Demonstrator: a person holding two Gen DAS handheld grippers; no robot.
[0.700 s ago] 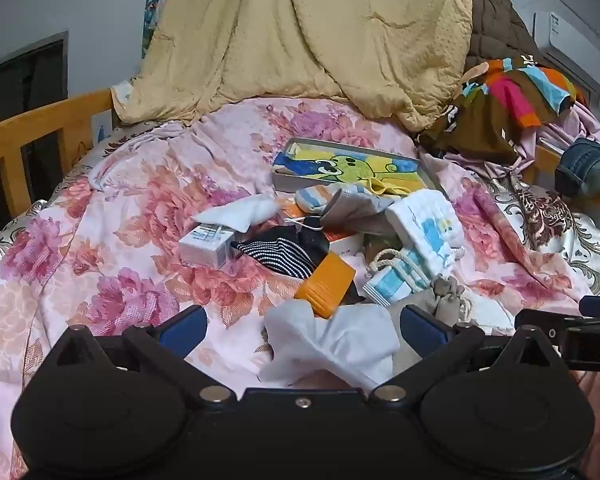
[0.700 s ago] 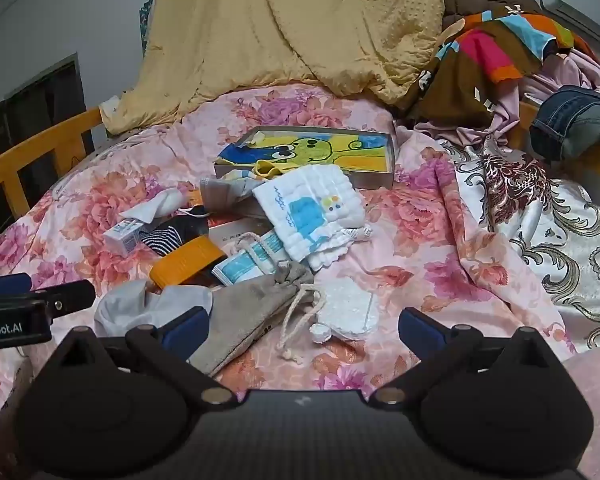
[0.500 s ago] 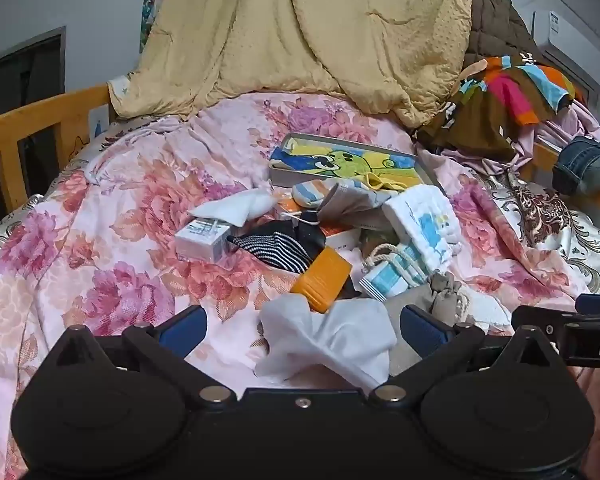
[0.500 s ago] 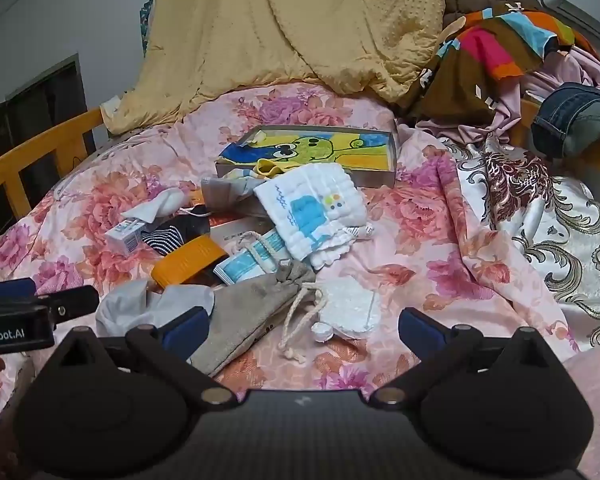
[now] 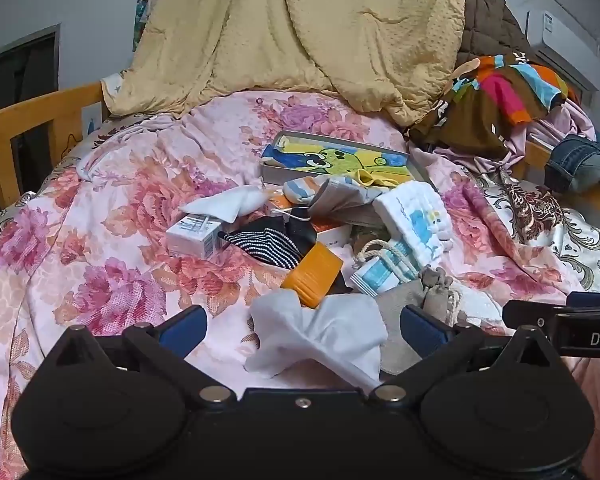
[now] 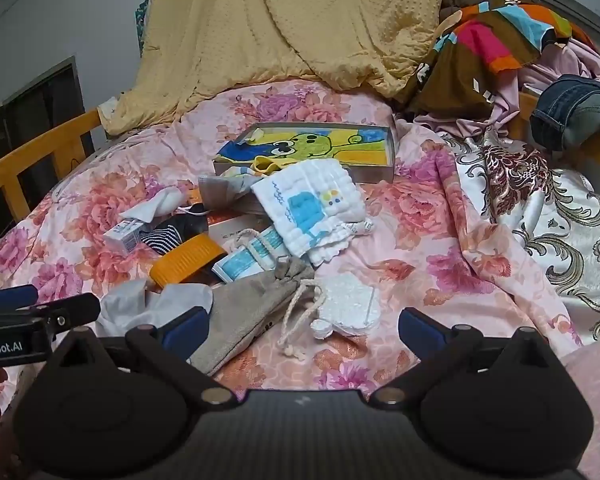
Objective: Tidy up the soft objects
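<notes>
Floral bedspread carries scattered soft items; left gripper and right gripper hover level, side by side, jaws released, near the white cloth.

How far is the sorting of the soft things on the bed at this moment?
Early. Done: only a cartoon towel lies in the box. In hand: nothing; the left gripper is open around the white cloth, and the right gripper is open over the grey drawstring pouch. Left: the quilted cloth, striped sock and the rest remain in a heap.
</notes>
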